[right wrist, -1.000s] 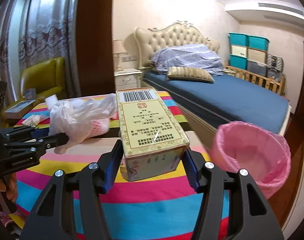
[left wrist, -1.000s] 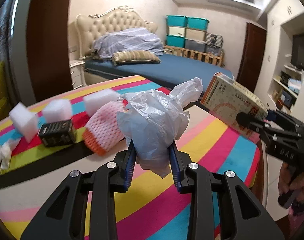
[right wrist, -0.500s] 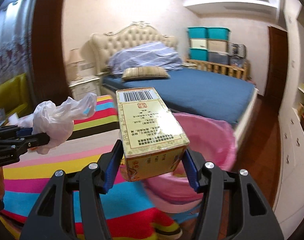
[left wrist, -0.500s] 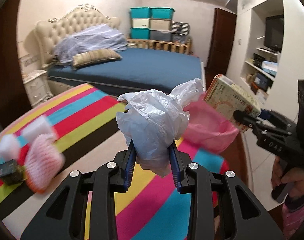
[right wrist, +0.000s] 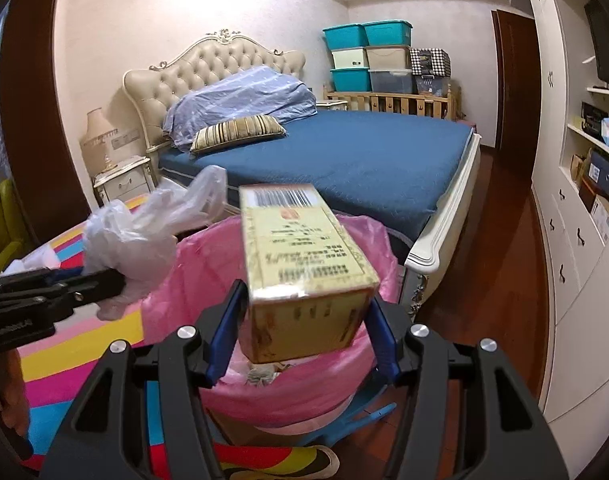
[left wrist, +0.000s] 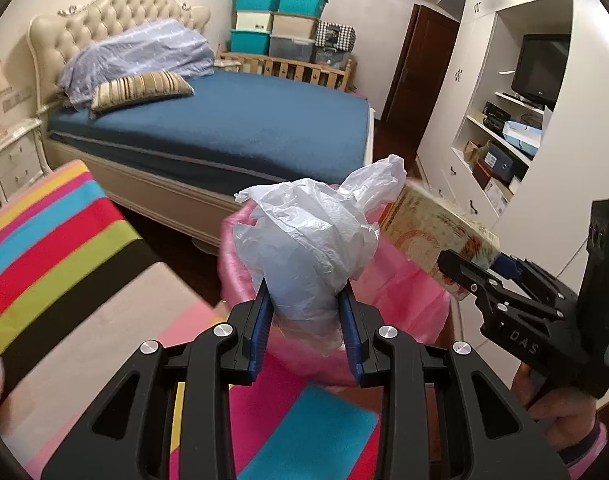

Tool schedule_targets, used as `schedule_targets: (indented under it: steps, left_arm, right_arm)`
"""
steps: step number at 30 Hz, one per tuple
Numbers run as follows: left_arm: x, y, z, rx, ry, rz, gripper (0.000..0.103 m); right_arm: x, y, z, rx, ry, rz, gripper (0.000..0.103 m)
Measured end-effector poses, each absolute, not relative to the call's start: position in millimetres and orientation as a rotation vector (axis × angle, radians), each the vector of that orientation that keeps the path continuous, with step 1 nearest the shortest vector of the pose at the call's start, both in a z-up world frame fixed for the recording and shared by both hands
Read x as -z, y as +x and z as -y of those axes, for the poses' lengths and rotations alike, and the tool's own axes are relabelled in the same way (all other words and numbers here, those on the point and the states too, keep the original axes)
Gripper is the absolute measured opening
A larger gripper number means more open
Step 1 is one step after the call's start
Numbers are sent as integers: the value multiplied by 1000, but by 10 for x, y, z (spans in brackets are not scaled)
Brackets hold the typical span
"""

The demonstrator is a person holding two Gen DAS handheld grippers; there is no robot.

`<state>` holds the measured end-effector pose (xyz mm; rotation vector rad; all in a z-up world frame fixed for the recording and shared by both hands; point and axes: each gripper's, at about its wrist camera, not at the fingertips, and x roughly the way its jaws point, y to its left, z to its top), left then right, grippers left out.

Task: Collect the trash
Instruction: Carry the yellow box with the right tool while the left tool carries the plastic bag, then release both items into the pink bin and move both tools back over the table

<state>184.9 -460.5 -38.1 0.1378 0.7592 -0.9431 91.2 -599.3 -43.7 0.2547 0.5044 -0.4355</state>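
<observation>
- A bed (right wrist: 364, 160) with a blue cover and a tufted cream headboard fills the far side of the room; a striped pillow (right wrist: 238, 128) lies near its head.
- White built-in shelves (left wrist: 504, 128) line the right wall, and stacked teal and beige storage boxes (right wrist: 368, 56) stand in the far corner.
- A table (left wrist: 64, 248) under a bright striped cloth runs along the near left of both views.
- A bin lined with a pink bag (right wrist: 288, 392) stands just past the table's right end, between table and bed; some scraps lie inside it.
- The right hand-held gripper (right wrist: 304, 320) is clamped on a yellow printed carton (right wrist: 304, 264), barcode end pointing away, held over the open mouth of the bin. In the left wrist view the same carton (left wrist: 432, 236) shows at right, above the pink liner (left wrist: 404, 292).
- The left hand-held gripper (left wrist: 306, 320) is pinched nearly together on a crumpled clear plastic bag (left wrist: 312, 240), its blue pads pressing the bag's lower part. In the right wrist view the bag (right wrist: 144, 232) hangs at the bin's left rim, over the table's edge.
- A person's hand (left wrist: 560, 404) grips the handle of the right hand-held gripper at the lower right.
</observation>
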Motion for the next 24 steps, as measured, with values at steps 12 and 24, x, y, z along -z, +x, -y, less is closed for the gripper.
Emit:
schedule_targets:
  steps: [12,24]
  left_arm:
    - [604,2062,5039,952,118,-872,34]
    - [410,1884,4523,877,191,-700,93]
  right_arm:
    - [507,893,6274,412,318,-475,64]
    - [343,605,6187,424,320,-421,65]
